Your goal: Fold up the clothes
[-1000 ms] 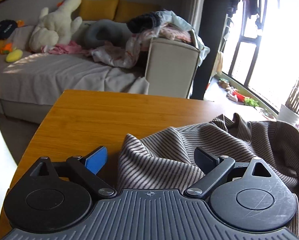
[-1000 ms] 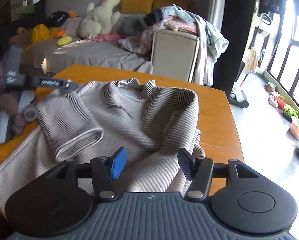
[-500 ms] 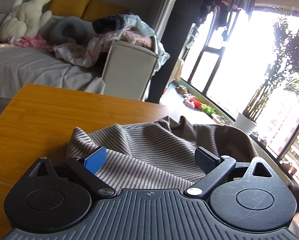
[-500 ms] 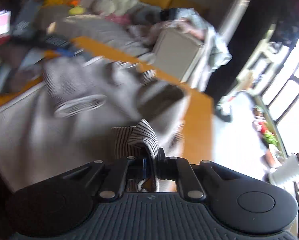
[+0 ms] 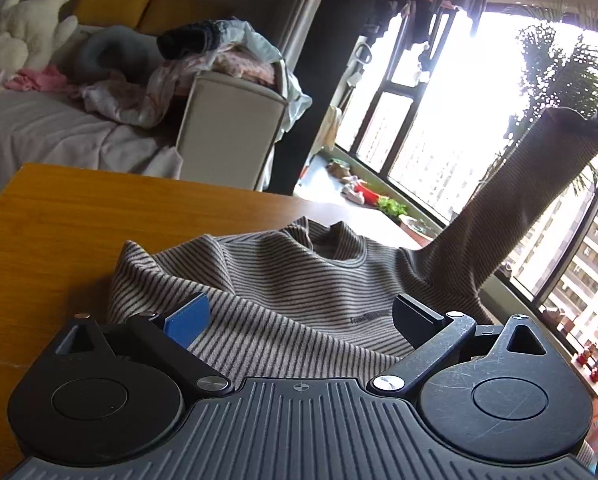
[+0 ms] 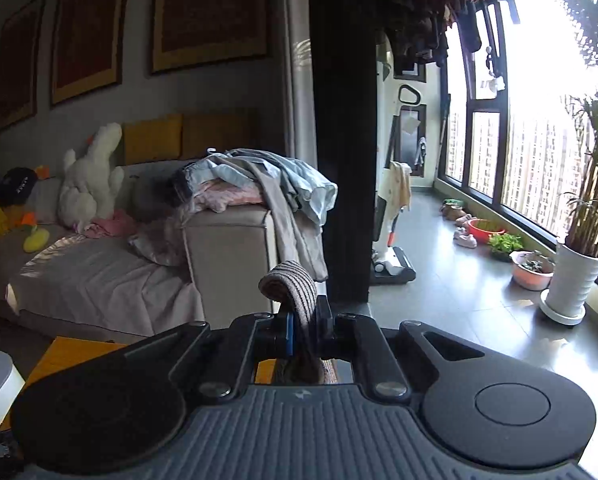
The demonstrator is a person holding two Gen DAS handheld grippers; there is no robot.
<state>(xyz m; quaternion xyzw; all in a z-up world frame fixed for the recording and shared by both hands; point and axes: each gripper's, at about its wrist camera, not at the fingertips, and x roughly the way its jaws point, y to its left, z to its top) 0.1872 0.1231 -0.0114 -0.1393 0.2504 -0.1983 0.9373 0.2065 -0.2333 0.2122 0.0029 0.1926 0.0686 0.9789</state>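
The sweater [image 5: 299,304] lay on the table [image 5: 59,232], its sleeve [image 6: 295,292] pinched and raised above it by the right gripper [image 6: 304,326], while the left gripper [image 5: 299,316], jaws just widened and spread, hovered over the sweater's chest.

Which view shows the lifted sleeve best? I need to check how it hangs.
The left wrist view: the sleeve rises taut from the striped sweater toward the right gripper. The right wrist view shows only its cuff pinched there.

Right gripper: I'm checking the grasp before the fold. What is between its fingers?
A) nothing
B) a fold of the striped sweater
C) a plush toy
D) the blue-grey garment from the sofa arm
B: the right gripper is shut on striped sweater fabric, its sleeve lifted.
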